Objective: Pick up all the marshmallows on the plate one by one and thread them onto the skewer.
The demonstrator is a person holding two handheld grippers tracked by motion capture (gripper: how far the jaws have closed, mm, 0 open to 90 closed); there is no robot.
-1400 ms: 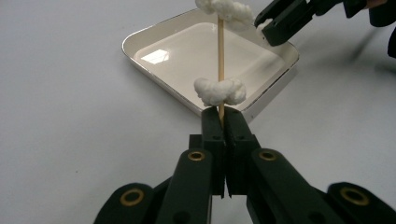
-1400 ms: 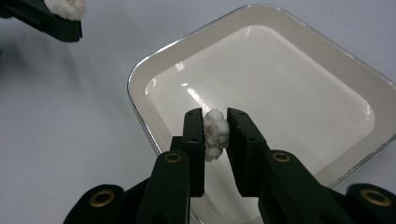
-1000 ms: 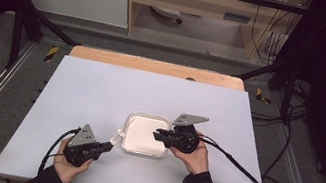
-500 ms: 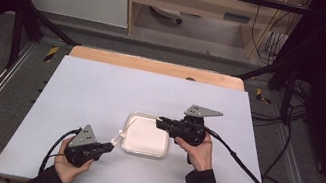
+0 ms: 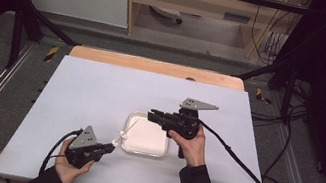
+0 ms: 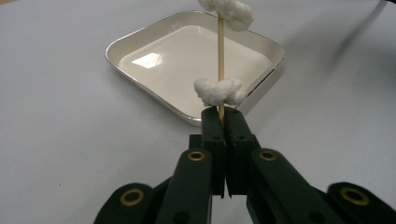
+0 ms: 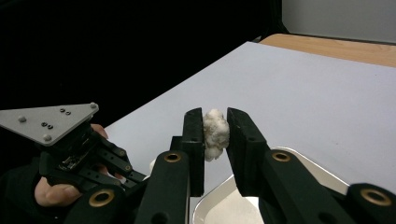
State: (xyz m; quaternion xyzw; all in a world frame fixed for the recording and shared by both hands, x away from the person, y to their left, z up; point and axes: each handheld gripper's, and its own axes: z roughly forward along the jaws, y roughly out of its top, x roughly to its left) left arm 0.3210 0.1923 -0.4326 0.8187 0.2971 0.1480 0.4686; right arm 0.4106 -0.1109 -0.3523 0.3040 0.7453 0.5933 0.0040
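Note:
A thin wooden skewer (image 6: 220, 51) carries two white fluffy lumps, one low (image 6: 219, 91) and one near its top (image 6: 229, 11). My left gripper (image 6: 222, 116) is shut on the skewer's bottom end and holds it over the near corner of a square white tray (image 6: 163, 70). In the high view the left gripper (image 5: 112, 147) sits at the tray's (image 5: 155, 152) front left, and the skewer (image 5: 130, 129) slants across the tray. My right gripper (image 7: 215, 126) is shut on a third white lump (image 7: 215, 133), raised above the tray's far edge (image 5: 150, 115).
The tray (image 7: 219, 205) lies near the middle of a pale grey table top (image 5: 100, 90), which has a wooden strip (image 5: 155, 66) along its far edge. Cables (image 5: 240, 161) trail from both grippers. Dark frame rails stand to both sides.
My right gripper has lifted off the tray with the white lump between its jaws. The left gripper and skewer have stayed put.

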